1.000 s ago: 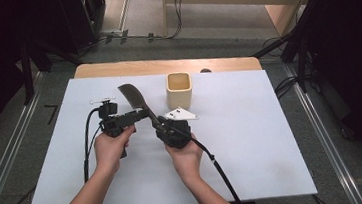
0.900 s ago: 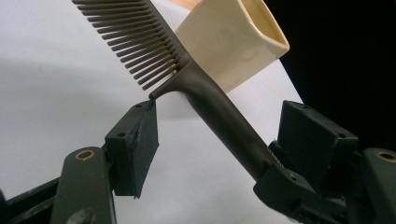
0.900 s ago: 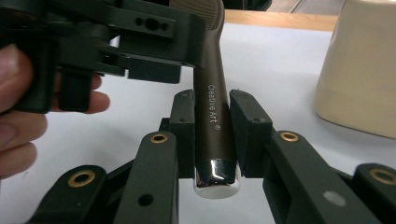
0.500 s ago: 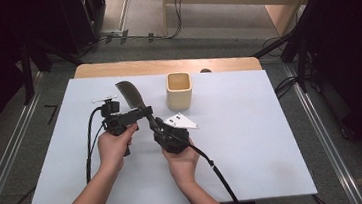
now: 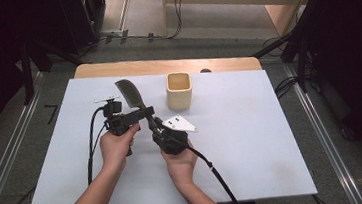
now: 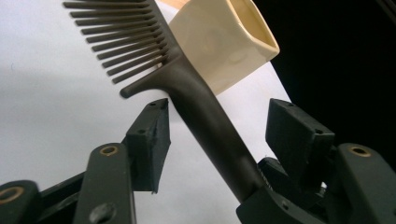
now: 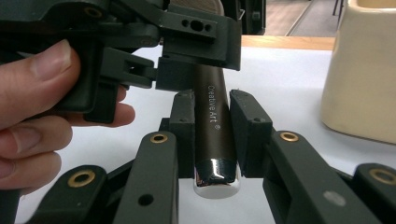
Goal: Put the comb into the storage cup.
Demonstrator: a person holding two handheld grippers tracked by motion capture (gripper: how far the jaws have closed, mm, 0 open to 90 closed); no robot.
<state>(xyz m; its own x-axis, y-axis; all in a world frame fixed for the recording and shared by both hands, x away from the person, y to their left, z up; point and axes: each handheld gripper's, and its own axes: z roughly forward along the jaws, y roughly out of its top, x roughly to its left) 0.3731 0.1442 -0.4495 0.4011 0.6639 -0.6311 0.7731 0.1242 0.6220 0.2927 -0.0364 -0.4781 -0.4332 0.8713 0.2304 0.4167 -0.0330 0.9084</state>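
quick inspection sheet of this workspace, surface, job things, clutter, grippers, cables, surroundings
surface: white sheet over a wooden table, clean.
job's things: dark comb, raised off the sheet, teeth away from the person; cream cup upright behind it.
clutter: nothing seen.
grippers: right hand-held gripper is clamped on the comb's handle end; left hand-held gripper has just been closing, handle between its jaws, pads not yet pressing.
cables: one black cable trails from each gripper toward the person; more lie on the floor beyond the table.
surroundings: dark stands and floor rails on both sides.
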